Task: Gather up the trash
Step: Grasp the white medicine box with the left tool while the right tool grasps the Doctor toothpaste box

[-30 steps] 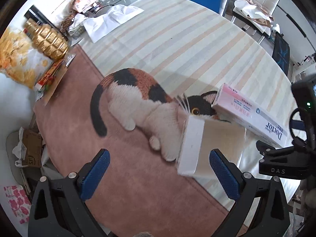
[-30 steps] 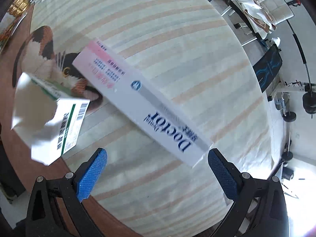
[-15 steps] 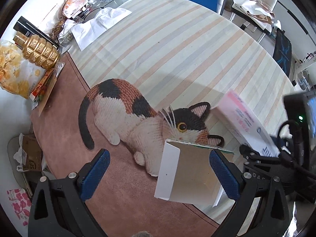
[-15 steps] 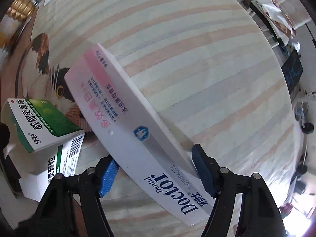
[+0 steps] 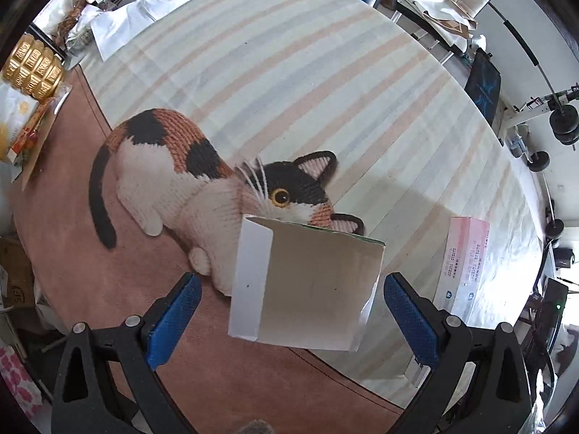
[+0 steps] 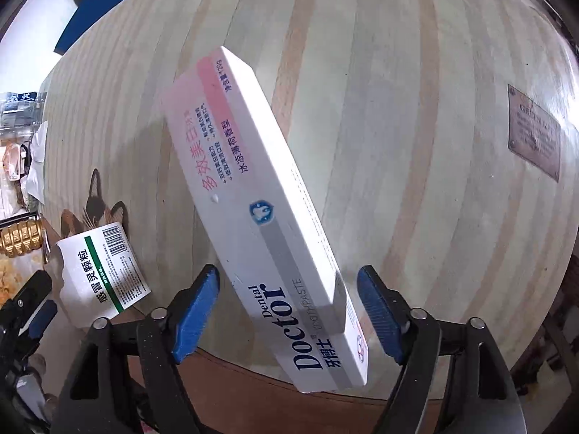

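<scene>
The right claw (image 6: 287, 314) has swung round so the toothpaste box (image 6: 260, 195) runs lengthwise between its blue pads, untouched, jaws opening. The left claw (image 5: 287, 320) hangs spread around the torn medicine box (image 5: 307, 285) on the desk (image 5: 289, 83). Two boxes, both light, crushable card; best pinched across the narrow sides.

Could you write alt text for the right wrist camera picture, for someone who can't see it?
A long white toothpaste box lies between the blue pads of the right gripper, whose jaws are opening with gaps on both sides. It rests on a striped tabletop, with a smaller green-striped medicine box at the left.
</scene>
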The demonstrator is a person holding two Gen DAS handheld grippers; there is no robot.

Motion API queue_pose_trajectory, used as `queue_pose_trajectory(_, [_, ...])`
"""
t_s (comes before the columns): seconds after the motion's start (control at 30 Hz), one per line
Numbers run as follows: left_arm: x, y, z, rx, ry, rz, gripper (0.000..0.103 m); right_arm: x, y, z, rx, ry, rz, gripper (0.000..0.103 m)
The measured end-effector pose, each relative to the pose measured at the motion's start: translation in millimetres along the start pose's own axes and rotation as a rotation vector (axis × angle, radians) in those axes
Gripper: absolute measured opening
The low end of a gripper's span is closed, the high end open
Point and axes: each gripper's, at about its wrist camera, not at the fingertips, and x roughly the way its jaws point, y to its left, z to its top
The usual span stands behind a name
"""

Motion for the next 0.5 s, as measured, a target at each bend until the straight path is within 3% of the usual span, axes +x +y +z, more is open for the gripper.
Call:
queue_pose_trajectory(0.17, [24, -15, 8, 0.041, 0.049, 0.032, 0.102, 3, 26, -3, -0.124, -0.042, -0.064, 0.084])
queue_pose_trajectory(0.33, [41, -28, 9, 0.103, 0.075, 0.066, 0.102, 8, 41, -2, -0.159, -0.081, -0.122, 0.083])
queue_pose_trajectory(0.37, [41, -29, 8, 0.109, 0.066, 0.056, 0.100, 6, 46, -3, -0.176, -0.102, -0.140, 0.076])
queue_pose_trajectory(0.43, [39, -31, 6, 0.120, 0.040, 0.061, 0.085, 5, 51, -5, -0.160, -0.124, -0.185, 0.062])
queue_pose_trajectory(0.47, [37, -32, 4, 0.128, 0.028, 0.057, 0.085, 2, 46, -7, -0.139, -0.136, -0.182, 0.053])
queue_pose_trajectory(0.5, [36, -32, 2, 0.134, 0.022, 0.051, 0.084, -2, 36, -8, -0.109, -0.137, -0.169, 0.053])
